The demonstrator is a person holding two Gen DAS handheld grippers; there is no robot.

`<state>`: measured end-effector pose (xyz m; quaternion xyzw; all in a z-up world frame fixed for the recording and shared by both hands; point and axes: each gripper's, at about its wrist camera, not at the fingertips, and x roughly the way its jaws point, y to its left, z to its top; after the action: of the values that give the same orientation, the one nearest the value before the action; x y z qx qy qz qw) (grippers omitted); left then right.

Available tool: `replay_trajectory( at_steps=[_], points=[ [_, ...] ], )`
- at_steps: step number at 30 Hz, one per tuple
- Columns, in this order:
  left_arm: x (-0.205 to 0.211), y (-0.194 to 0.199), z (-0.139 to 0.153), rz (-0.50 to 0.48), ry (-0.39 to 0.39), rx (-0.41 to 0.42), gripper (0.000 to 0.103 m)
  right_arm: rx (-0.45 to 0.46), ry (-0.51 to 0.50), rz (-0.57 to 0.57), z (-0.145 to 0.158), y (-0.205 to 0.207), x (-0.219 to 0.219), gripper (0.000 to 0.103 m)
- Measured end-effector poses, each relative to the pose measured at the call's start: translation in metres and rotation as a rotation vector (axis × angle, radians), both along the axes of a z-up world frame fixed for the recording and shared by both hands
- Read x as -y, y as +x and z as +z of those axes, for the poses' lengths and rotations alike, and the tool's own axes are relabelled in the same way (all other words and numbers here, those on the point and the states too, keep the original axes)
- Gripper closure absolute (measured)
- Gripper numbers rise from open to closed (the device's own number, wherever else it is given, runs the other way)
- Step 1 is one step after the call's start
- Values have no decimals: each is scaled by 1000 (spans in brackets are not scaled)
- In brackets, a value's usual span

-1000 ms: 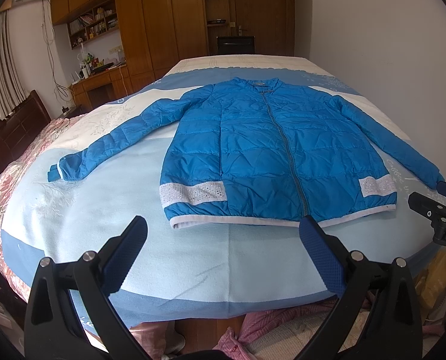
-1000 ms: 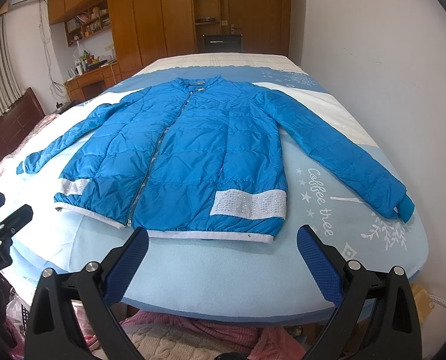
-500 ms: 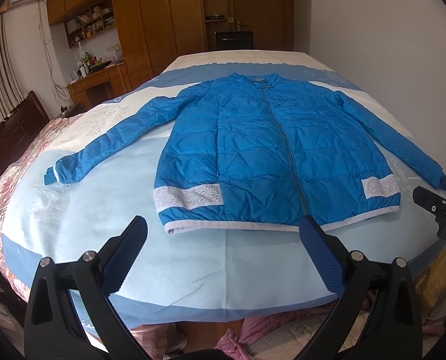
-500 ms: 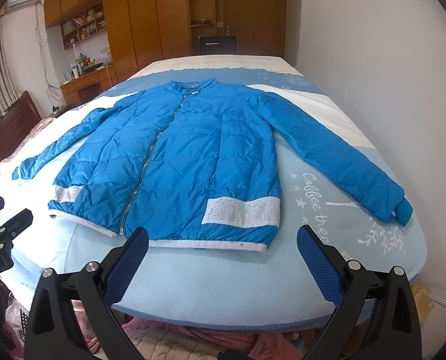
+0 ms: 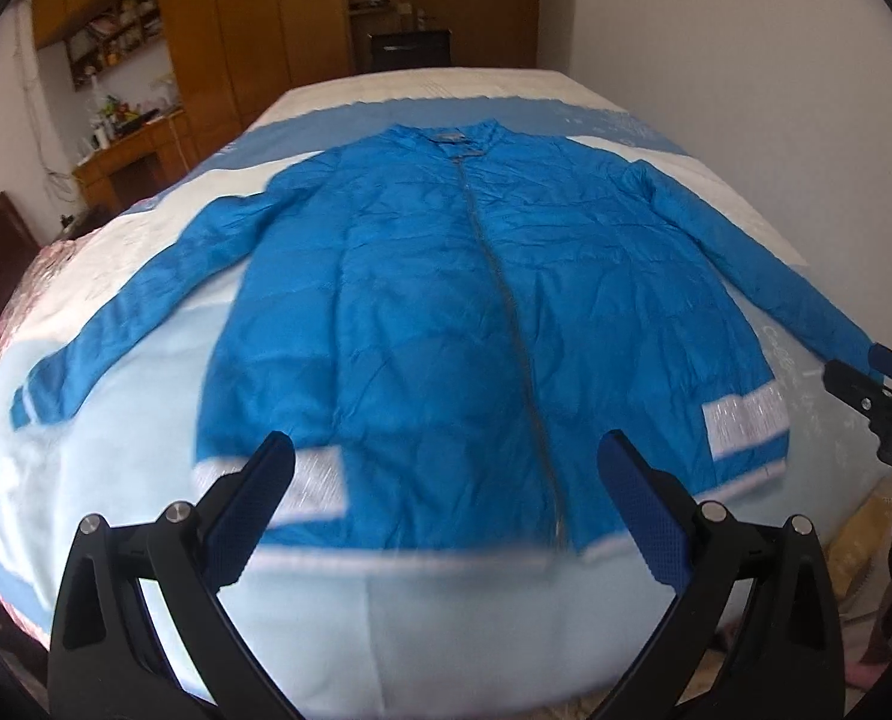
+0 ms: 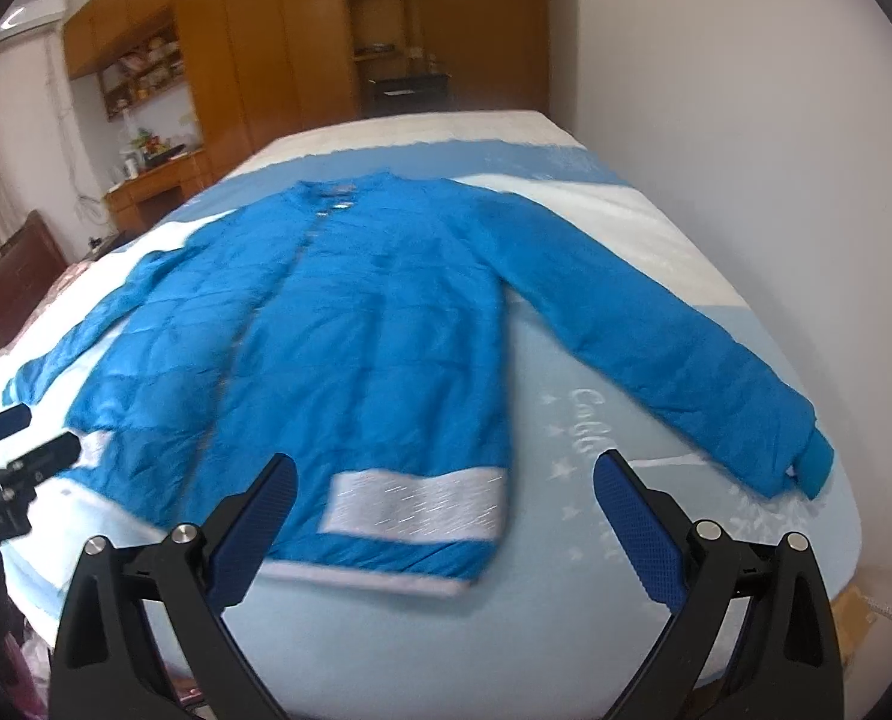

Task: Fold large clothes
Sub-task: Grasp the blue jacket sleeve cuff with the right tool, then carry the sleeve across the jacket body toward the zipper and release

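Both grippers have pushed in toward the bed since a second ago, and the bright blue quilted zip-up jacket (image 5: 446, 312) now fills far more of each view, its hem right up between the fingertips. Motion blur smears both views, so the fine detail is soft.

That jacket lies flat, front side up, on the pale blue and white bed cover (image 5: 386, 618), collar toward the far end of the bed, zip closed down the middle, both sleeves spread out and angled down to either side. A white sparkly band (image 6: 416, 504) sits near the hem on each front panel, and a white trim runs along the bottom edge.

Over to the left gripper (image 5: 446, 510): its black arms with blue textured pads are spread wide apart, holding nothing, hovering over the near hem with the zip just inside the right-hand pad (image 5: 643, 516).

The right gripper (image 6: 446, 516) is the same story, fingers wide apart and empty, poised over the hem on its side of the jacket, the white band framed between its pads. The sleeve cuff (image 6: 814, 468) on that side lies beyond its outer finger, near the bed's edge.

Each gripper peeks into the other's view at the frame edge. Behind the bed stand brown wooden wardrobes (image 6: 254, 60) and a plain white wall (image 6: 745, 150).
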<state>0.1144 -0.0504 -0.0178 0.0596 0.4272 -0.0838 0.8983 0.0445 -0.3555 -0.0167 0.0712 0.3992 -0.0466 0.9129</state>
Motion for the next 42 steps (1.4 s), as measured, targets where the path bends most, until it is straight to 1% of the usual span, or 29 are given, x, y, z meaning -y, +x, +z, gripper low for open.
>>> replay_trajectory(
  at_steps=[1, 3, 5, 7, 9, 11, 13, 14, 18, 21, 23, 25, 26, 27, 28, 29, 30, 31, 32, 34, 36, 37, 39, 40, 42],
  points=[
    [5, 12, -1, -12, -4, -15, 3, -15, 20, -16, -4, 5, 12, 4],
    [19, 42, -5, -28, -28, -53, 4, -43, 86, -97, -12, 14, 50, 4],
    [35, 70, -6, -41, -40, -57, 4, -49, 110, -190, -17, 17, 84, 4],
    [54, 95, -7, -46, -22, -56, 4, -64, 133, -292, -23, 18, 122, 4],
    [78, 125, -10, -71, -14, -70, 4, -82, 156, -381, -28, 16, 156, 4],
    [102, 150, -13, -104, -24, -90, 4, -110, 184, -480, -35, 12, 192, 4],
    [122, 169, -17, -133, -48, -114, 4, -121, 231, -542, -42, 6, 218, 4],
    [136, 181, -21, -156, -61, -137, 4, -130, 252, -566, -46, 3, 230, 4],
    [166, 209, -39, -200, -97, -197, 4, -171, 364, -619, -62, -5, 259, 4],
    [178, 227, -56, -206, -105, -233, 5, -203, 384, -638, -71, -6, 269, 5],
    [181, 234, -63, -205, -112, -247, 6, -202, 415, -640, -78, -12, 276, 5],
    [180, 240, -72, -205, -116, -268, 6, -230, 454, -623, -89, -4, 282, 7],
    [181, 243, -78, -203, -114, -280, 6, -241, 453, -619, -93, 0, 281, 7],
    [182, 245, -82, -201, -115, -288, 6, -241, 426, -616, -94, 6, 278, 8],
    [181, 247, -87, -200, -116, -291, 6, -235, 413, -610, -93, 11, 278, 15],
    [181, 248, -88, -200, -116, -288, 6, -227, 409, -606, -91, 14, 277, 30],
    [181, 247, -88, -202, -116, -281, 6, -213, 418, -603, -90, 15, 277, 40],
    [181, 247, -88, -206, -118, -276, 6, -188, 466, -578, -89, 16, 279, 59],
    [181, 247, -87, -208, -125, -275, 6, -179, 506, -555, -89, 18, 280, 70],
    [179, 248, -84, -206, -146, -279, 6, -142, 519, -513, -79, 23, 278, 75],
    [176, 249, -79, -200, -160, -279, 10, -79, 535, -446, -61, 29, 273, 76],
    [173, 249, -74, -193, -169, -271, 10, -37, 562, -398, -48, 36, 269, 76],
    [170, 253, -67, -184, -171, -253, 10, 14, 569, -322, -26, 50, 260, 76],
    [167, 253, -61, -176, -171, -239, 10, 37, 561, -265, -10, 65, 250, 76],
    [161, 254, -54, -168, -169, -221, 10, 52, 536, -183, 10, 92, 233, 76]
  ],
)
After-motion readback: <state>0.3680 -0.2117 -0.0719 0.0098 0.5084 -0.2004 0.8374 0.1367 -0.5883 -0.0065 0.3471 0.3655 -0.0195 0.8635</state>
